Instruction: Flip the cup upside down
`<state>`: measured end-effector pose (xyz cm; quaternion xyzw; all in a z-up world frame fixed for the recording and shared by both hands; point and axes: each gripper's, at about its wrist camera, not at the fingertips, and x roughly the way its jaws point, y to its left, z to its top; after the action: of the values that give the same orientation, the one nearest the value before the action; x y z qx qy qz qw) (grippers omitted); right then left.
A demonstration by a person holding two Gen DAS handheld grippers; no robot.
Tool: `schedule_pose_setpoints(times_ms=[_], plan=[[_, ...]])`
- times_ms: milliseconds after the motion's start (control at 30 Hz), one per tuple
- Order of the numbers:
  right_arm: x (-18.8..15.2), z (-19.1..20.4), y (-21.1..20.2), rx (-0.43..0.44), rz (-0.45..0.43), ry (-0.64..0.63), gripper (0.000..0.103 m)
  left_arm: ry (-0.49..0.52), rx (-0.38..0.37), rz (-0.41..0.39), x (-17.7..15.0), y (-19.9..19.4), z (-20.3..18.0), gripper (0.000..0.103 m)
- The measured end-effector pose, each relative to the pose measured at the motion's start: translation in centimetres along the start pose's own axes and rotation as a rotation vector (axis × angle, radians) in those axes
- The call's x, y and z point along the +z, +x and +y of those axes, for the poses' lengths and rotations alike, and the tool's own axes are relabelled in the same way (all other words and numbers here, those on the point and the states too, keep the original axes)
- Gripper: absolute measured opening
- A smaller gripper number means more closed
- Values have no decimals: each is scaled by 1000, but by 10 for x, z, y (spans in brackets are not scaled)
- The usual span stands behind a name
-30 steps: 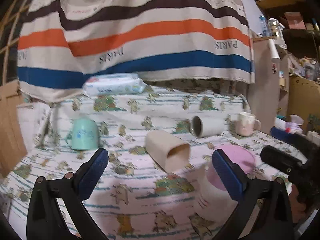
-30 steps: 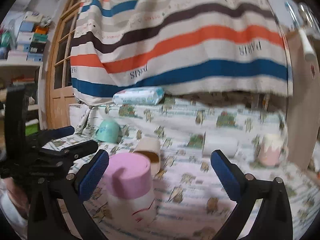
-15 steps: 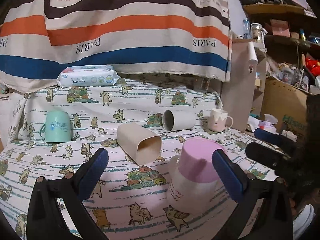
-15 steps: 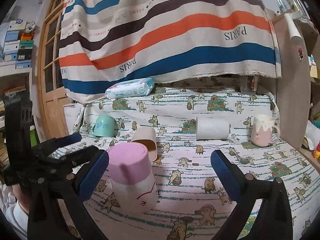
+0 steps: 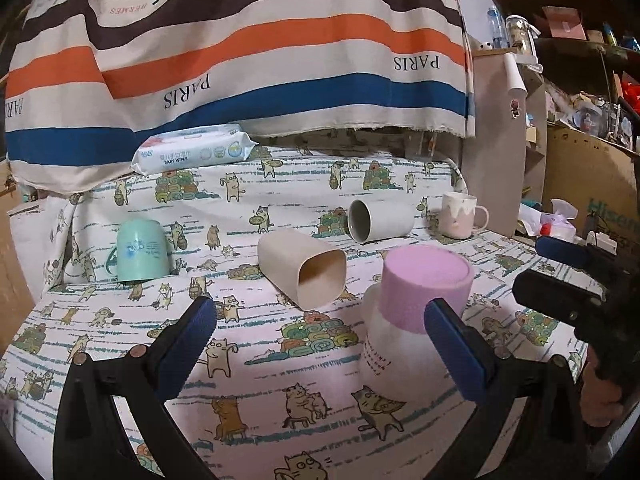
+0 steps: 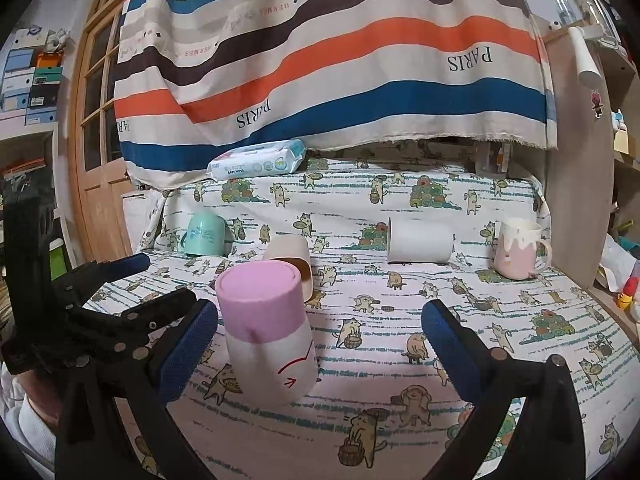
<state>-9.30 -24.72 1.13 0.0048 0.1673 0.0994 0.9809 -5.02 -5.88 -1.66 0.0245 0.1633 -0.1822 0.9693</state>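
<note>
A white cup with a pink band (image 5: 416,312) stands upside down on the cat-print cloth; it also shows in the right wrist view (image 6: 266,328). My left gripper (image 5: 320,344) is open and empty, the cup just inside its right finger. My right gripper (image 6: 320,340) is open and empty, the cup near its left finger. Each gripper shows in the other's view: the right one (image 5: 568,280) and the left one (image 6: 132,292). A beige square cup (image 5: 304,266) and a grey cup (image 5: 380,222) lie on their sides. A mint mug (image 5: 140,254) stands upside down. A pink-white mug (image 5: 460,216) stands upright.
A pack of baby wipes (image 5: 192,154) lies on the raised back of the cloth under a striped hanging fabric (image 5: 248,52). A cabinet (image 5: 504,160) and cluttered shelves stand at the right. A wooden door (image 6: 96,128) is at the left.
Both grippers have pulled back slightly from the pink-banded cup and steadied. The cup stands where it was, upside down. Both grippers stay open.
</note>
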Motion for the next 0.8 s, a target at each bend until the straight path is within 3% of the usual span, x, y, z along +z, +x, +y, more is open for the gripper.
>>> schedule_pose_setpoints(times_ms=[400,800], plan=[[0,5,4,-11,16,-13,103,-22,-17,-44,-1,-8,5,103],[3,3,10,-28,17,-4,103,-36,-28,-25,-1,-4,9,103]])
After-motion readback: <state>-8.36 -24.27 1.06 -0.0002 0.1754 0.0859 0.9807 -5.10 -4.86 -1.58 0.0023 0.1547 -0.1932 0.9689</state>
